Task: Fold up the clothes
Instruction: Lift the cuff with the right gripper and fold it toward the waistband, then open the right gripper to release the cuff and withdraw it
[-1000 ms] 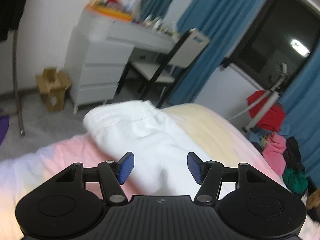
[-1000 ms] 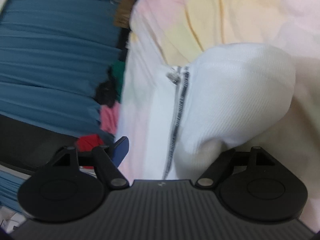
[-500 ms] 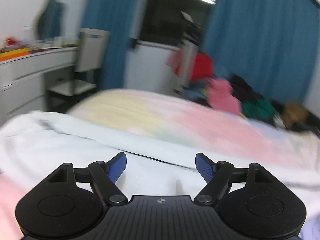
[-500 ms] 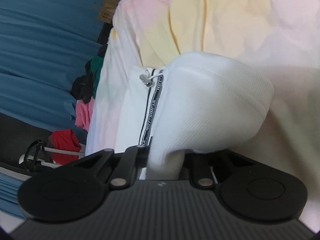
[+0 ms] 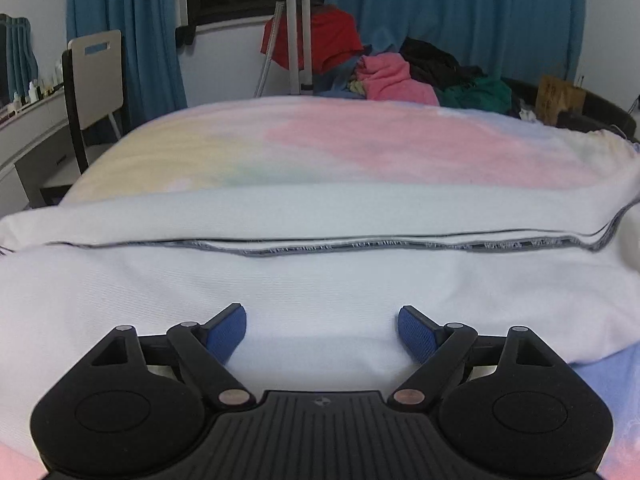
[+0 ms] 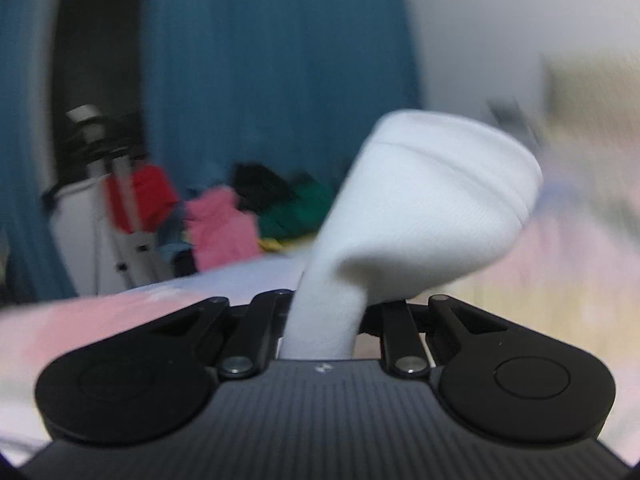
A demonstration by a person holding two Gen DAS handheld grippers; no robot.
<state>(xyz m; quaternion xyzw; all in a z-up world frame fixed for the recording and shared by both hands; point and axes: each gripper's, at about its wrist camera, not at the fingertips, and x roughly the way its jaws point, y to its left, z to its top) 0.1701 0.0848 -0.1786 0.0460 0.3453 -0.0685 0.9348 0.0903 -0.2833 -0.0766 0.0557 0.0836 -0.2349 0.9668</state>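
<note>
Two grippers. The left gripper (image 5: 322, 330) hovers with jaws spread wide over one white garment (image 5: 320, 276) lying across the bed (image 5: 360, 140). The right gripper (image 6: 326, 320) pinches a raised end of the garment (image 6: 432, 208).

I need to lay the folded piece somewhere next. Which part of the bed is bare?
The bedspread lies bare between the white garment and the far clothes pile. The near side is covered: the garment spans it under the open left gripper. The right gripper holds one end.
</note>
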